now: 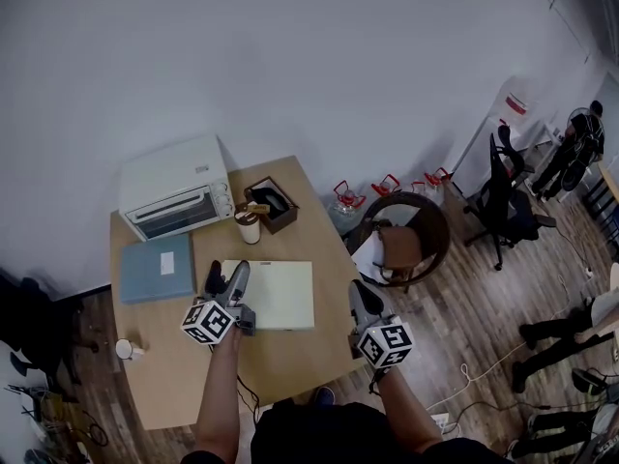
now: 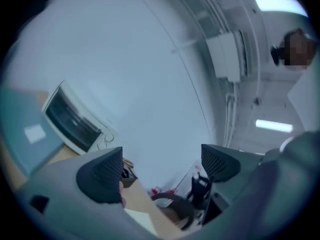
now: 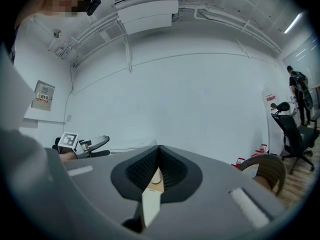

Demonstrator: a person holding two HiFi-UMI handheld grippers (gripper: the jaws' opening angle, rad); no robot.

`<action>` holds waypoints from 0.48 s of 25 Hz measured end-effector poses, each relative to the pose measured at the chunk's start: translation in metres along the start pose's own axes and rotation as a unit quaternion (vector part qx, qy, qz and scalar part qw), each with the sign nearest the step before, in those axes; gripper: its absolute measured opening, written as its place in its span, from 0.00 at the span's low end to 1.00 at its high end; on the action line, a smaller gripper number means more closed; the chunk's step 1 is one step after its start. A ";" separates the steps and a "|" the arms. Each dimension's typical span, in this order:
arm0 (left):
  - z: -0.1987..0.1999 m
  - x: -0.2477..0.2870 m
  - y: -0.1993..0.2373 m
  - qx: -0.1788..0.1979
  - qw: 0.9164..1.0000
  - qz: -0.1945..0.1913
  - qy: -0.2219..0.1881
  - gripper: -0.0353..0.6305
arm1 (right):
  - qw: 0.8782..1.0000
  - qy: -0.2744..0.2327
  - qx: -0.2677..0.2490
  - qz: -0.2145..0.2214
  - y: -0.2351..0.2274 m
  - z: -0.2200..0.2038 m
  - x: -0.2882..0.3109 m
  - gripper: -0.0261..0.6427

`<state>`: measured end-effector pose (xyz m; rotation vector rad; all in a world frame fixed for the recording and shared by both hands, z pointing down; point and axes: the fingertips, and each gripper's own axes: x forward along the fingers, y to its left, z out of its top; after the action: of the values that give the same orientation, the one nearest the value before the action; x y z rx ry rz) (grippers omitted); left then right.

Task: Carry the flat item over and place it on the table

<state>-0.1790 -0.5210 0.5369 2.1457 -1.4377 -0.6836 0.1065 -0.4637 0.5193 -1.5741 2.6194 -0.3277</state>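
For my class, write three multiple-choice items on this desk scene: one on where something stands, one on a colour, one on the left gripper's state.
1. Where on the table does the toaster oven stand?
A. far left corner
B. near right corner
C. centre

2. What colour is the folder lying left of the pale board?
A. red
B. blue
C. black

3. The left gripper has its jaws:
A. shut on a cup
B. pressed together
C. apart, with nothing between them

Answers:
1 A: the head view shows it at the far left, by the wall.
2 B: the head view shows it blue.
3 C: the left gripper view shows only background in the gap.
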 end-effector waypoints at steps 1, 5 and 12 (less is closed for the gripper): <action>-0.003 0.003 -0.009 0.074 0.997 0.003 0.034 0.78 | 1.000 0.000 0.000 0.000 0.000 -0.001 0.000 0.06; -0.010 0.007 -0.042 0.342 0.933 0.014 0.113 0.80 | 1.000 0.006 -0.017 0.000 0.001 -0.003 0.002 0.06; -0.020 0.000 -0.063 0.364 0.924 -0.004 0.114 0.77 | 1.000 0.004 -0.017 0.002 0.004 -0.002 0.006 0.06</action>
<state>-0.1224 -0.4978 0.5127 2.6482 -1.7227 0.1535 0.1002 -0.4671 0.5207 -1.5810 2.6472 -0.2924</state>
